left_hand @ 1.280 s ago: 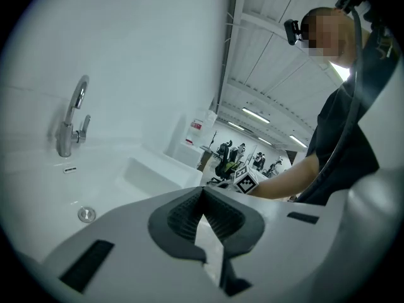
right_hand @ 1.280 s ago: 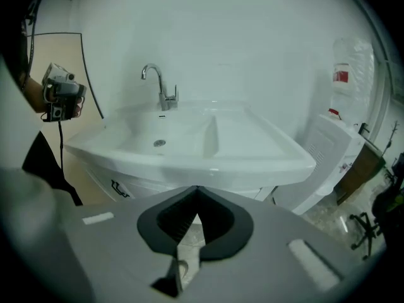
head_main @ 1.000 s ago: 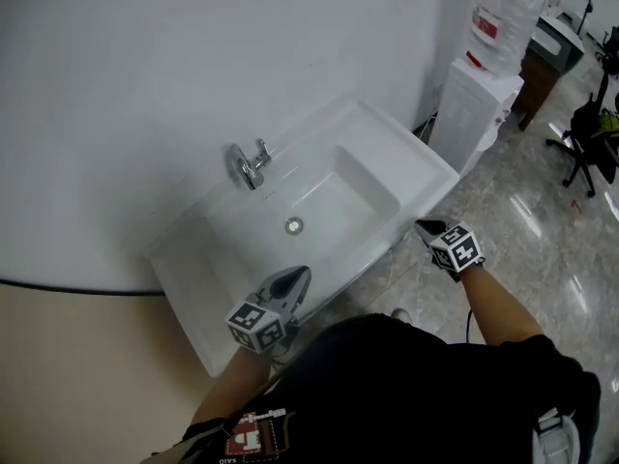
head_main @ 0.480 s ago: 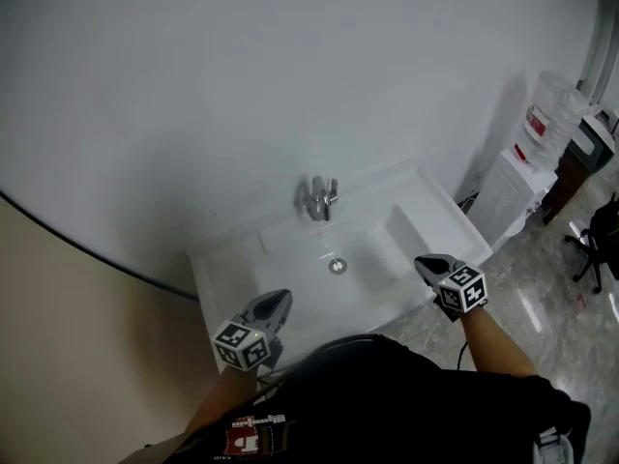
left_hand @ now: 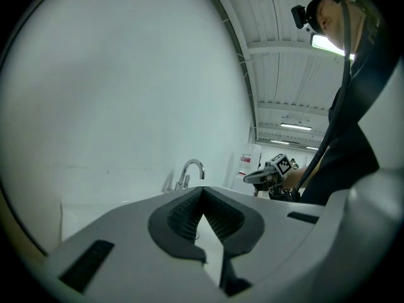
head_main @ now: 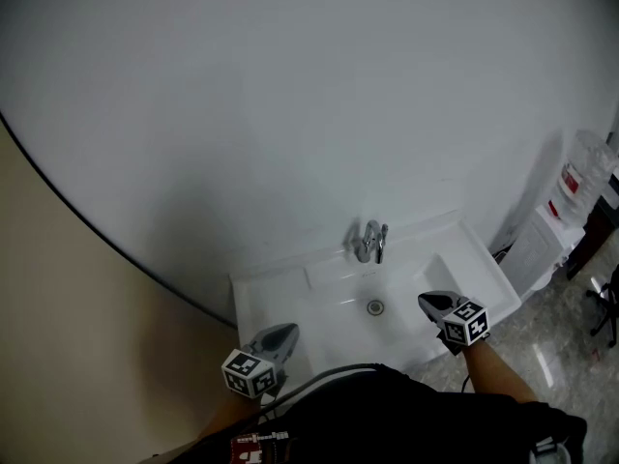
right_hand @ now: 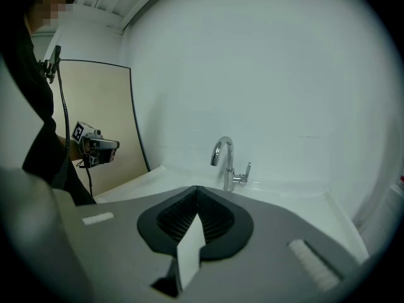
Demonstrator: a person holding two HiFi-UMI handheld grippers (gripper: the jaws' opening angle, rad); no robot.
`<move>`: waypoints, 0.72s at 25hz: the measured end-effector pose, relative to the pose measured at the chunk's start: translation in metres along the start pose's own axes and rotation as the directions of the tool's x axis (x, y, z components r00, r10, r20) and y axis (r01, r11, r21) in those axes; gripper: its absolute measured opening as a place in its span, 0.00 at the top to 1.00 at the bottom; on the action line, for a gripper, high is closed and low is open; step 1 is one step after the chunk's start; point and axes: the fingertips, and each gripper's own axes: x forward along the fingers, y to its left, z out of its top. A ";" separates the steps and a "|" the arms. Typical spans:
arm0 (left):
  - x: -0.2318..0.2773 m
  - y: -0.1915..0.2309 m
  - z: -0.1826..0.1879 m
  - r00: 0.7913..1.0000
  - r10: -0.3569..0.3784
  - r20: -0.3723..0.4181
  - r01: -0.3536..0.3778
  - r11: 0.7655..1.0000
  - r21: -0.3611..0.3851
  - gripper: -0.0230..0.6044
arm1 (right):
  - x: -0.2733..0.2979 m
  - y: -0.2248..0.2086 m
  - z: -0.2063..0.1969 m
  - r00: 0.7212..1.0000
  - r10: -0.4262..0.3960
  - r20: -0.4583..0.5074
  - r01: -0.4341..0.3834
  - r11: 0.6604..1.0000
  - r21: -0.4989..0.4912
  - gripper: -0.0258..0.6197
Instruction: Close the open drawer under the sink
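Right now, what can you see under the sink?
Nothing under the sink shows: its white top and the person's dark clothing cover that space, so any drawer is hidden. On top, only the drain and faucet show.

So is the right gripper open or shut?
Shut: the right gripper has its fingers meeting at the tips, nothing held between them.
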 end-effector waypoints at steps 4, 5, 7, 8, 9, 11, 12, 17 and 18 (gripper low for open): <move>-0.012 0.011 -0.011 0.998 0.057 0.017 -0.056 0.998 -0.039 0.97 | 0.020 0.003 0.006 0.998 0.058 -0.002 -0.058 0.998 -0.001 0.96; -0.013 0.011 -0.012 0.997 0.068 0.028 -0.067 0.997 -0.046 0.97 | 0.024 0.001 0.007 0.997 0.071 -0.001 -0.071 0.997 -0.003 0.96; -0.015 0.008 -0.014 0.995 0.095 0.043 -0.092 0.994 -0.065 0.97 | 0.030 -0.004 0.011 0.994 0.105 0.005 -0.105 0.994 -0.010 0.96; -0.015 0.007 -0.015 0.992 0.115 0.042 -0.112 0.991 -0.070 0.97 | 0.033 -0.007 0.014 0.992 0.126 0.007 -0.126 0.992 -0.014 0.96; -0.015 0.006 -0.015 0.989 0.141 0.037 -0.138 0.988 -0.073 0.97 | 0.036 -0.010 0.016 0.989 0.151 0.008 -0.151 0.988 -0.020 0.96; -0.012 0.001 -0.017 0.979 0.200 0.038 -0.197 0.978 -0.074 0.97 | 0.039 -0.019 0.019 0.978 0.207 0.002 -0.207 0.977 -0.048 0.96; -0.009 -0.001 -0.016 0.972 0.232 0.049 -0.228 0.971 -0.071 0.97 | 0.040 -0.025 0.021 0.972 0.235 -0.005 -0.235 0.969 -0.073 0.96; 0.023 -0.037 -0.007 0.927 0.348 0.141 -0.323 0.930 -0.176 0.97 | 0.035 -0.067 0.025 0.941 0.337 -0.041 -0.339 0.928 -0.152 0.96; 0.031 -0.047 -0.005 0.926 0.345 0.154 -0.313 0.929 -0.199 0.97 | 0.030 -0.075 0.025 0.935 0.353 -0.034 -0.355 0.925 -0.140 0.96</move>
